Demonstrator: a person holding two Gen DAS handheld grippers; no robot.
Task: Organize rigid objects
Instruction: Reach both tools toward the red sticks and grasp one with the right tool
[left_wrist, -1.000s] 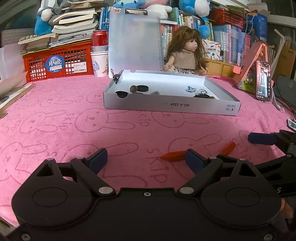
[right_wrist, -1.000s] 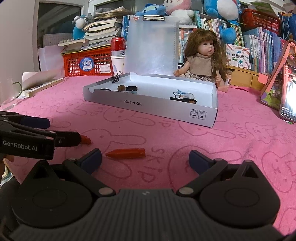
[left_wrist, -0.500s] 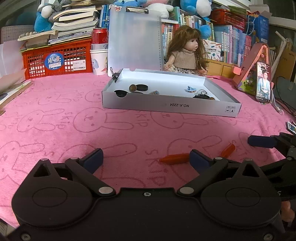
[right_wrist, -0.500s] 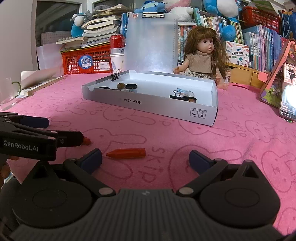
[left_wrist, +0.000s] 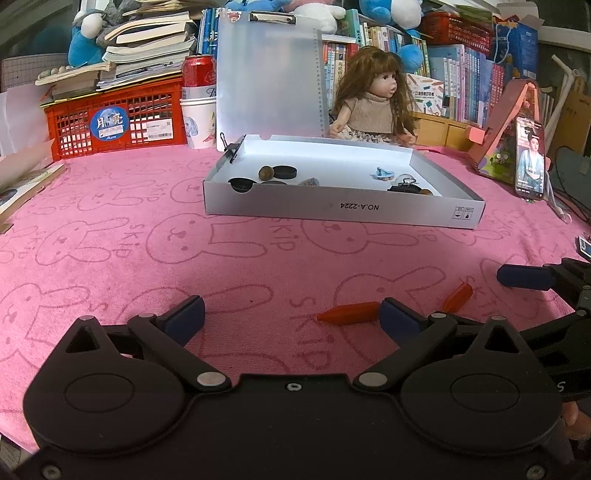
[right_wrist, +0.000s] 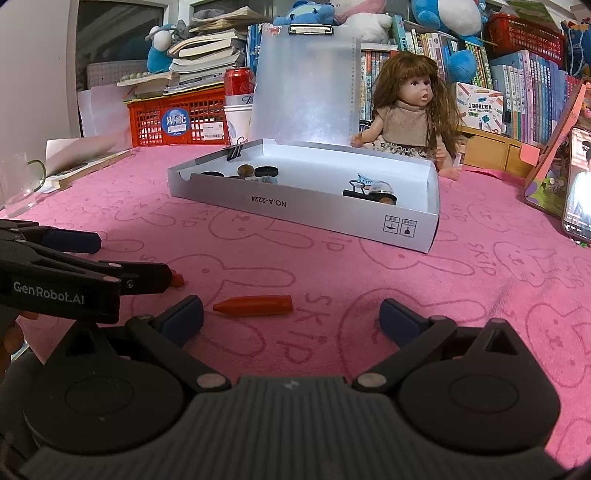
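An orange crayon (left_wrist: 349, 312) lies on the pink towel just ahead of my left gripper's right finger; it also shows in the right wrist view (right_wrist: 255, 305), ahead of my right gripper's left finger. A second orange crayon (left_wrist: 458, 296) lies further right, partly hidden behind the other gripper in the right wrist view (right_wrist: 178, 279). My left gripper (left_wrist: 291, 319) is open and empty. My right gripper (right_wrist: 291, 319) is open and empty. A shallow white box (left_wrist: 343, 210) further back holds several small items.
A doll (left_wrist: 371, 99), a clear clipboard (left_wrist: 269, 81), a red basket (left_wrist: 114, 118) with books, a cup with a can (left_wrist: 199, 114) and a phone on a stand (left_wrist: 530, 158) stand behind the box. A glass mug (right_wrist: 16, 184) stands at the left.
Both grippers have eased back a little; the box and crayons look slightly farther and lower. Nothing was taken hold of or let go.
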